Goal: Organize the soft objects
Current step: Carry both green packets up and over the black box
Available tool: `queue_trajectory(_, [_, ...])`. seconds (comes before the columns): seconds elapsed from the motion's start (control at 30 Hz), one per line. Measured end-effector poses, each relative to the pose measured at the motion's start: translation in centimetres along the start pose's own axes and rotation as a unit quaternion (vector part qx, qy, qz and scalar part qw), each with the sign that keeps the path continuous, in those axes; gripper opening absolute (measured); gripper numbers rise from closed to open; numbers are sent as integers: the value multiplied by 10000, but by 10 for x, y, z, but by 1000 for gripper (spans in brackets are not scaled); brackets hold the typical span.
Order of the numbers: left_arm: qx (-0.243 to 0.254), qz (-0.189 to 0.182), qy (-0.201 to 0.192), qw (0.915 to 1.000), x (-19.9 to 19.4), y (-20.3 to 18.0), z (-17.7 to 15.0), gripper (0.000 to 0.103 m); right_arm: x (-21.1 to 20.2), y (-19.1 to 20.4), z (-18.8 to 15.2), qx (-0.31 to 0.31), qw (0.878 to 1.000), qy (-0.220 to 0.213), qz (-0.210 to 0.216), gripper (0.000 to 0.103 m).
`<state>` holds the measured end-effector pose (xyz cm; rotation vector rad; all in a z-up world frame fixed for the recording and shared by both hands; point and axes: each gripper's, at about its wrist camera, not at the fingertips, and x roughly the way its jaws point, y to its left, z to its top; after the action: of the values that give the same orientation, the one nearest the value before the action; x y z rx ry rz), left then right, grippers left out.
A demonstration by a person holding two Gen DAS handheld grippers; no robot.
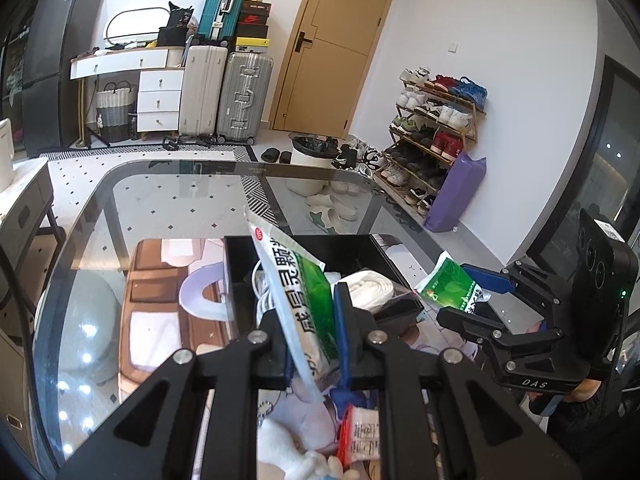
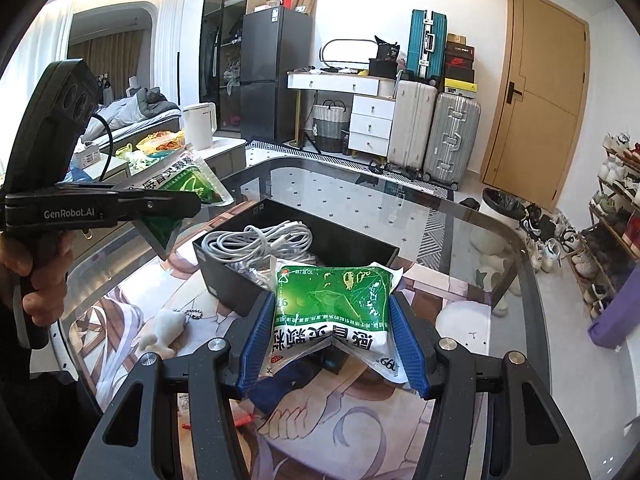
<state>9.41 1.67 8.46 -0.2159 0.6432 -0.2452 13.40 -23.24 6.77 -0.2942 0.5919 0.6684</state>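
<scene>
My left gripper (image 1: 305, 308) is shut on a green-and-white medicine pouch (image 1: 294, 276), held edge-on and upright above the near side of a black box (image 1: 360, 246). My right gripper (image 2: 330, 312) is shut on a second green pouch (image 2: 334, 300), squeezed so that it bulges, just in front of the same black box (image 2: 224, 270). White cables (image 2: 260, 240) lie coiled inside the box. In the right wrist view, the left gripper (image 2: 176, 204) hangs at the left with its pouch (image 2: 192, 180), gripped by a hand (image 2: 40, 276). The right gripper (image 1: 468, 300) shows at the right of the left wrist view.
The box stands on a glass table (image 1: 160, 168) over a printed mat. A white plush toy (image 2: 164, 330) and a small red-and-white packet (image 1: 362, 432) lie near the front edge. Beyond the table stand a bin (image 1: 308, 152), a shoe rack (image 1: 436, 128) and suitcases (image 1: 244, 96).
</scene>
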Motion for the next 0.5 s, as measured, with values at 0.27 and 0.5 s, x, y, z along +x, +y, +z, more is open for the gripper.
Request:
queue_trajectory(0.27, [139,-49,156,9998,26,-6,6,14,12,-9,4,12,10000,23,-22,58])
queue_trajectory(0.5, [254,-93,273,9993,45,-12,11,14,19,-13,7,3,10000,48,-49,58])
